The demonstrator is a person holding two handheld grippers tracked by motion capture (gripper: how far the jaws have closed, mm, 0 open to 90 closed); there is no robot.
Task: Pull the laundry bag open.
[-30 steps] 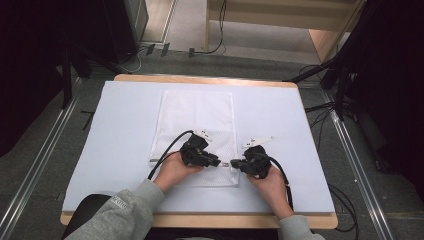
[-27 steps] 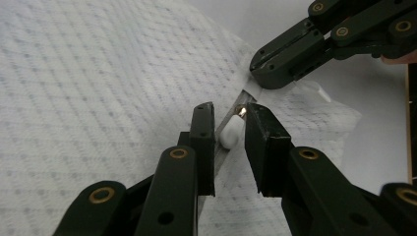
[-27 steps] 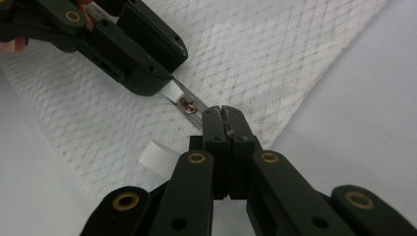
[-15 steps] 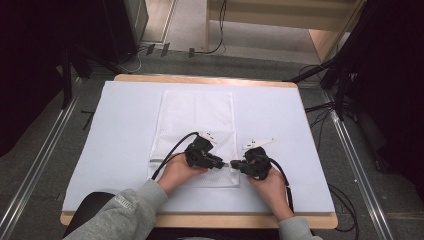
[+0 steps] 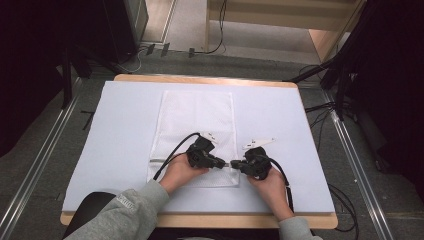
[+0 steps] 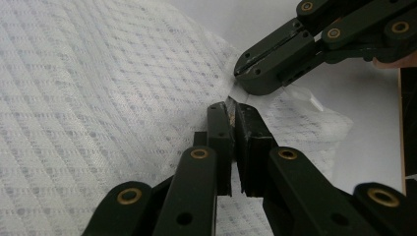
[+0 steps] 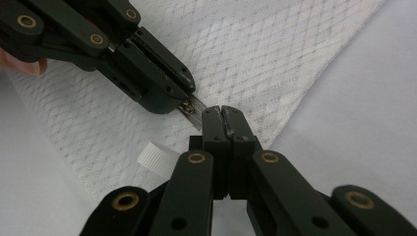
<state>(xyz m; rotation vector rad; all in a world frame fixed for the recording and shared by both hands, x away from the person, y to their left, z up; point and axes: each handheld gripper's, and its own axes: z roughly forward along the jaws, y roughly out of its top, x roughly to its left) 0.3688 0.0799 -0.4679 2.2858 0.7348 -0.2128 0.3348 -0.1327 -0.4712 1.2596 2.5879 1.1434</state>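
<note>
Left gripper view: both tools, left tool (image 6: 231, 110) having just closed and right tool (image 6: 241, 73), pinch the white mesh laundry bag (image 6: 98, 98), its gripped edge hidden between them.

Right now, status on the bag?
Left gripper just closed on zip pull. Right gripper shut on bag edge. White cap close by.

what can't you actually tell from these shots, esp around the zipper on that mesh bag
- Zipper pull: in the right gripper view the left gripper covers most of it; a sliver of metal shows.
- What the right gripper pinches: in the left gripper view its tips hide the spot on the mesh bag.
- White cap: the right gripper's linkage cuts it off; whether it lies inside the bag is unclear.
- High view: both grippers' tips are too small to read.
</note>
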